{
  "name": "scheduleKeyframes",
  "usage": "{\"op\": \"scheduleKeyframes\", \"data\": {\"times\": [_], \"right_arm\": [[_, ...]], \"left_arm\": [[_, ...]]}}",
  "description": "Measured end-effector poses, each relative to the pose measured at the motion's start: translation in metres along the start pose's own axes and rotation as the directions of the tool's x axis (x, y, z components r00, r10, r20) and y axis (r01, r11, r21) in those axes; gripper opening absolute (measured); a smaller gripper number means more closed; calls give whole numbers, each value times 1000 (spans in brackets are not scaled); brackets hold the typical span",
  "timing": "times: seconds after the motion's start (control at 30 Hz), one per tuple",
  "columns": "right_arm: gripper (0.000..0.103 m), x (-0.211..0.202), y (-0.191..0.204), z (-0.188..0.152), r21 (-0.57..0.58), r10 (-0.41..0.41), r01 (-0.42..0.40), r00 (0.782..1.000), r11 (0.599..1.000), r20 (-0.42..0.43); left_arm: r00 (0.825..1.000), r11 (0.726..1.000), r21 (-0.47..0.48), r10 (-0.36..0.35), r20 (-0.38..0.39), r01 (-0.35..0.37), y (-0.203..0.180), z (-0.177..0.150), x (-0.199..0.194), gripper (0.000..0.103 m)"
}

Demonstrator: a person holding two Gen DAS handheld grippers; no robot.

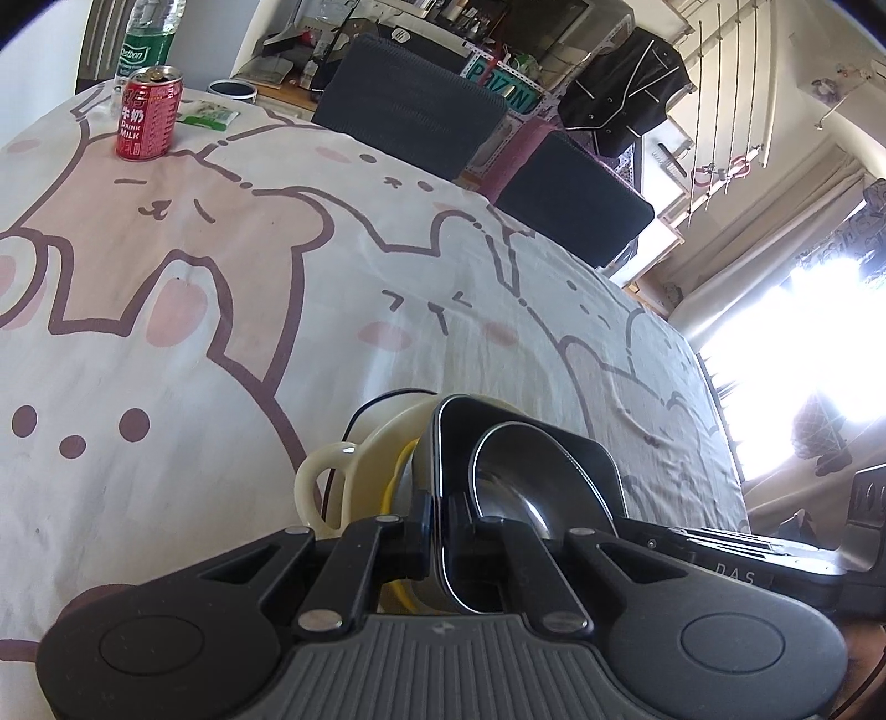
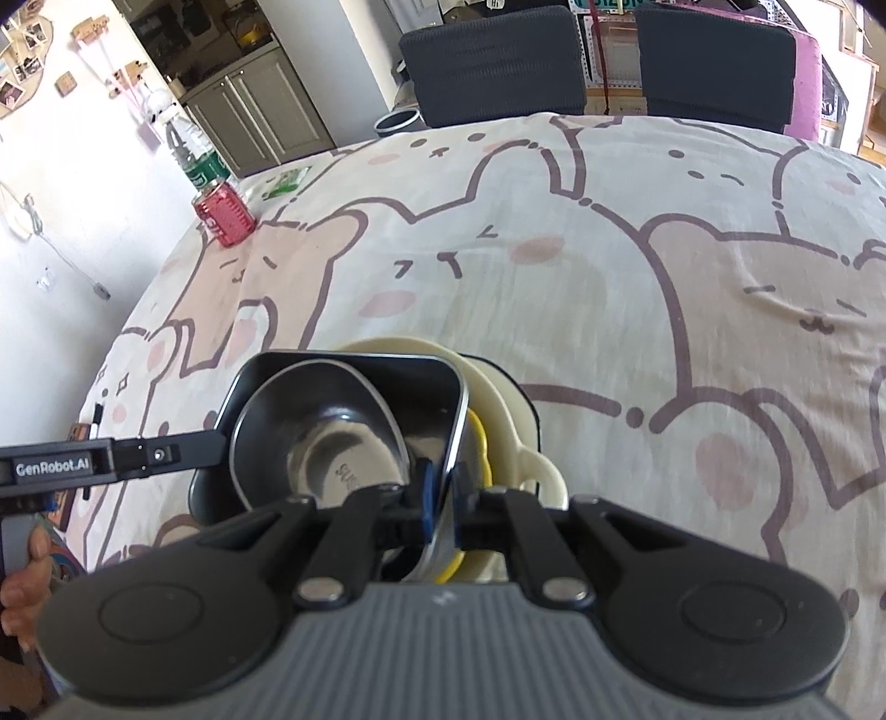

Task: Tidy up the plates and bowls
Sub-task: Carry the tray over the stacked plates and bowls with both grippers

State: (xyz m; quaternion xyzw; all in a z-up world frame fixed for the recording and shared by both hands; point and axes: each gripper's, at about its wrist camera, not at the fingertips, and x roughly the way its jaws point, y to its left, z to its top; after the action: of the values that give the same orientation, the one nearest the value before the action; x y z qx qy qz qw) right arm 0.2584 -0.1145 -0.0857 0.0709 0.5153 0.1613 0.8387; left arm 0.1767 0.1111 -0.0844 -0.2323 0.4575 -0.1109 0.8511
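- Left tongs (image 1: 440,518) clamped on the near rim of the dark square dish (image 1: 554,443), pads pinched against its thin wall.
- Right tongs (image 2: 440,507) clamped likewise on the opposite rim of the same dark square dish (image 2: 354,365), blue pad visible against the edge.
- Left tongs (image 2: 183,448) seen from the right wrist view reaching in from the left side, tip at the dish's far-left rim.
- Steel bowl (image 1: 509,487) nested inside the dish, just ahead of both tongs; shiny inside with faint lettering in the right wrist view (image 2: 326,443).
- Cream bowl with loop handle (image 1: 321,482) under the dish, left of the left tongs; handle right of the right tongs (image 2: 545,476).
- Yellow piece (image 1: 401,471) wedged between cream bowl and dish, kind unclear.
- Whole stack at the near edge of the table (image 1: 221,343), on a cloth with a cartoon rabbit and bear print.
- Red milk can (image 1: 148,113) well ahead and left of the tongs, at the far corner; green-labelled bottle (image 1: 145,39) just behind it.
- Two dark chairs (image 2: 493,61) beyond the far table edge.
- Hand (image 2: 22,587) at the lower left in the right wrist view, gripping the left handle.
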Motion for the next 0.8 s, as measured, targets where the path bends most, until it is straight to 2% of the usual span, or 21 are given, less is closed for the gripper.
{"op": "scheduleKeyframes", "data": {"times": [0.8], "right_arm": [[9,6,5,1,-11,-18,18,1000,1000,-23]], "left_arm": [[1000,1000,8,10,-26,-10,0,0,6,6]]}}
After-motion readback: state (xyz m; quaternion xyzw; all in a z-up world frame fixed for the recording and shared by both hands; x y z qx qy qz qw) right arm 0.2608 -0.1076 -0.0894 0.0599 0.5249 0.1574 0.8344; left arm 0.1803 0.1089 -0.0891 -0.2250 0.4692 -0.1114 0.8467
